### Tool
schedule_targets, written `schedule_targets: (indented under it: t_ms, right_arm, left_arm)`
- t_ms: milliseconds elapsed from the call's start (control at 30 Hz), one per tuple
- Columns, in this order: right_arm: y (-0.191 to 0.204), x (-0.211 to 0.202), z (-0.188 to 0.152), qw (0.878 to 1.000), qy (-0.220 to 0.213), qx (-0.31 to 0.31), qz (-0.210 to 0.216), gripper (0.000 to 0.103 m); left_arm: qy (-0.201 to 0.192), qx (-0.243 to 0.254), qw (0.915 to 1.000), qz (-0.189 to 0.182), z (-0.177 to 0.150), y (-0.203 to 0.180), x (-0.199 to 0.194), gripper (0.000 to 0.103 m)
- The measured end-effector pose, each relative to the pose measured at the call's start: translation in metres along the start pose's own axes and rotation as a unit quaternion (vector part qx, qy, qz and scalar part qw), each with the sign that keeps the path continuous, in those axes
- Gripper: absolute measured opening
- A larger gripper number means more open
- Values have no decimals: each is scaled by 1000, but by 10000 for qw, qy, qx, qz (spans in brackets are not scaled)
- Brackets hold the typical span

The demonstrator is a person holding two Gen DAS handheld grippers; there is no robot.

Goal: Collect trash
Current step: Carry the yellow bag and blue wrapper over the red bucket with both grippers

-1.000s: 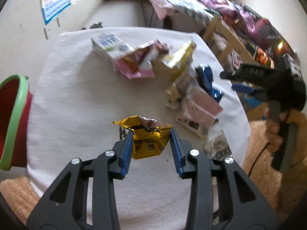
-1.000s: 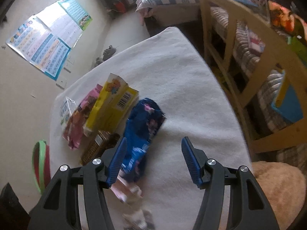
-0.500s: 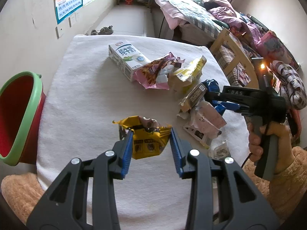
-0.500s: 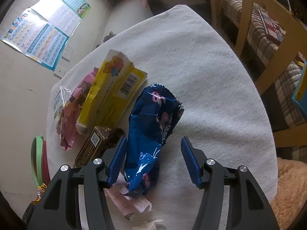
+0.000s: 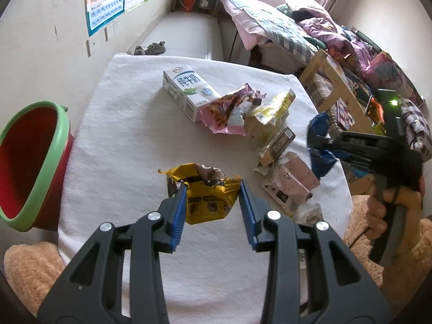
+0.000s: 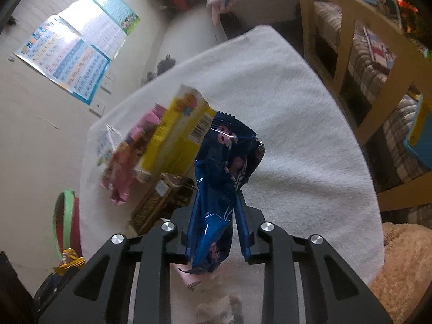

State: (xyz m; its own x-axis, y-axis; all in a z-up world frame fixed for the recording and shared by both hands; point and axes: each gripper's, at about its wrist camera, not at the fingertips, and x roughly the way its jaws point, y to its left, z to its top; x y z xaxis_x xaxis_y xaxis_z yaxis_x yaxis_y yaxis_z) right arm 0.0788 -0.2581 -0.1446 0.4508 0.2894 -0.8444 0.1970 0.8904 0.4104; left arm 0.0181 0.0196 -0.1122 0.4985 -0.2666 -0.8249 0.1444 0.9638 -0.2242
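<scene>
The left claw [image 5: 212,198] gripped a yellow wrapper [image 5: 203,199] above the worktop [image 5: 129,135]. The right claw [image 6: 216,216] was closing, its pads pinching a blue wrapper [image 6: 224,167].

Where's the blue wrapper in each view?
Left wrist: blue wrapper at the right edge of the table, partly hidden behind the right gripper.
Right wrist: centre frame, rising from between the closing fingers, which pinch its lower half.
Shared landmark: yellow carton, left of the wrapper in both views.
</scene>
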Motion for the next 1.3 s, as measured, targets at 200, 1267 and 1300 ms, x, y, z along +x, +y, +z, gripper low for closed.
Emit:
schedule_targets:
  t_ms: [200,1267,1300]
  right_arm:
    - [21,-34,1,9989,-396,-116,211,25]
    - [270,-56,-73,9416,-665,-3050,1263,25]
    - [276,-55,-75,9391,-674,-3121,1270,25]
  left_arm:
    - [-217,-145,9996,44,5,9,-12,36]
    - [-1268,-1412,9776,910,8,135,-87,35]
    - [-1284,-1478,9760,952,7,141,-89,35]
